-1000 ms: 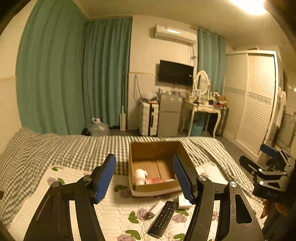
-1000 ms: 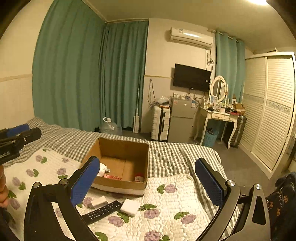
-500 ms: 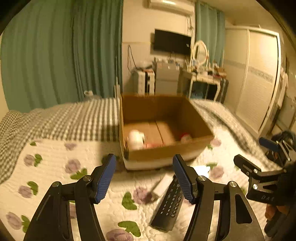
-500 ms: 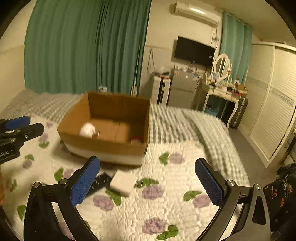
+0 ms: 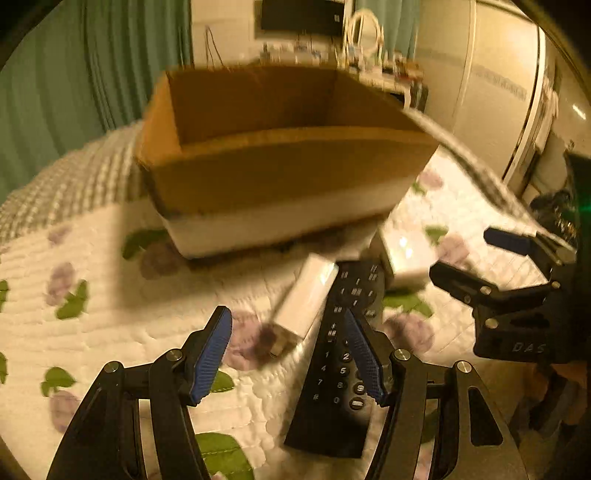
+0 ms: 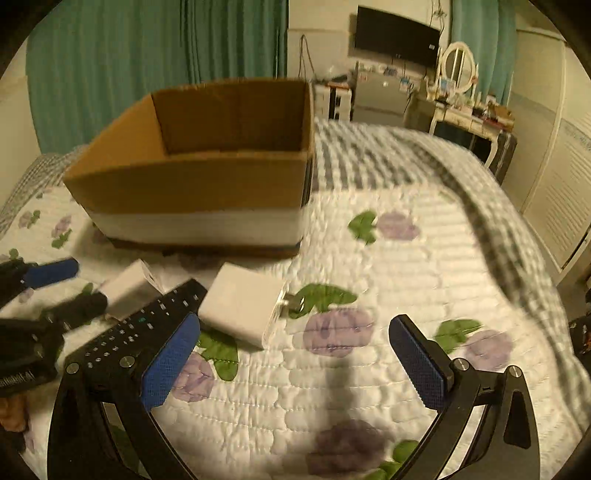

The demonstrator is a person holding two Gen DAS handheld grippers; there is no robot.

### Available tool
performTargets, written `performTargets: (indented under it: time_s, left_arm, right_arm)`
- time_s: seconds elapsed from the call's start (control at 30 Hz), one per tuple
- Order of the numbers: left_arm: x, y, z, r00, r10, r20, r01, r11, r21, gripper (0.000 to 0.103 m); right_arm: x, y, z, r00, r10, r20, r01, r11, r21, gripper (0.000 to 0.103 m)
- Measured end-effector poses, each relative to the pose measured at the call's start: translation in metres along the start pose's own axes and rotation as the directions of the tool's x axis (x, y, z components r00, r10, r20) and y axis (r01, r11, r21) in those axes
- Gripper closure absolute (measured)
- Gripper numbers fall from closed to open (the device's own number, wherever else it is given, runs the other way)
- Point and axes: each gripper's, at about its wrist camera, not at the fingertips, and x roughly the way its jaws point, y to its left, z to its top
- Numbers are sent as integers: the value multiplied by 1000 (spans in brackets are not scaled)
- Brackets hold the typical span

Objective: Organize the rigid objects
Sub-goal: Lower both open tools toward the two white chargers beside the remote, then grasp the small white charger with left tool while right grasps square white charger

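Note:
A brown cardboard box (image 5: 280,177) (image 6: 207,188) stands on the flowered quilt. In front of it lie a black remote (image 5: 340,354) (image 6: 147,325), a slim white block (image 5: 306,295) (image 6: 129,286) and a white square block (image 5: 406,254) (image 6: 245,304). My left gripper (image 5: 288,350) is open, low over the quilt, with the slim white block just ahead between its pads and the remote under its right pad. My right gripper (image 6: 295,354) is open above the quilt, with the white square block just ahead of its left pad. The box contents are hidden.
The quilt (image 6: 369,280) lies over a checked bedspread (image 6: 388,158). Green curtains (image 6: 147,55), a TV (image 6: 397,35), a dressing table (image 6: 472,110) and a wardrobe (image 5: 491,92) stand beyond the bed. The right gripper shows in the left wrist view (image 5: 480,258).
Both grippers have dropped and moved forward toward the objects in front of the box. The box now hides its contents. Both grippers stay open.

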Motion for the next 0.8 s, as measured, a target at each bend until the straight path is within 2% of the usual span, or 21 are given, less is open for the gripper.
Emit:
performTargets:
  time_s: [0.03, 0.27, 0.37, 0.43, 0.7, 0.77, 0.8]
  left_arm:
    - [7, 1, 1, 1000, -8, -20, 8, 1000, -4, 39]
    - [24, 13, 7, 998, -57, -23, 55, 996, -74, 42]
    - [25, 14, 8, 997, -73, -20, 71, 995, -75, 51]
    - [26, 13, 8, 996, -86, -23, 84, 994, -64, 66]
    - [23, 9, 9, 999, -54, -6, 54, 998, -41, 69]
    - [20, 7, 9, 999, -42, 4, 42, 999, -34, 70]
    - [20, 5, 10, 999, -37, 9, 37, 999, -31, 70]
  right_arm:
    - [7, 0, 0, 1000, 10, -15, -10, 1000, 5, 0]
    - [36, 6, -4, 995, 51, -85, -52, 999, 0, 0]
    - [42, 13, -4, 995, 46, -89, -49, 998, -26, 0]
    - [46, 15, -2, 996, 46, -81, -49, 998, -26, 0]
    - [55, 23, 2, 997, -5, -74, 2, 999, -37, 0]
    - [56, 22, 3, 998, 1, -65, -3, 999, -34, 11]
    - [56, 22, 4, 998, 22, -62, -24, 999, -32, 27]
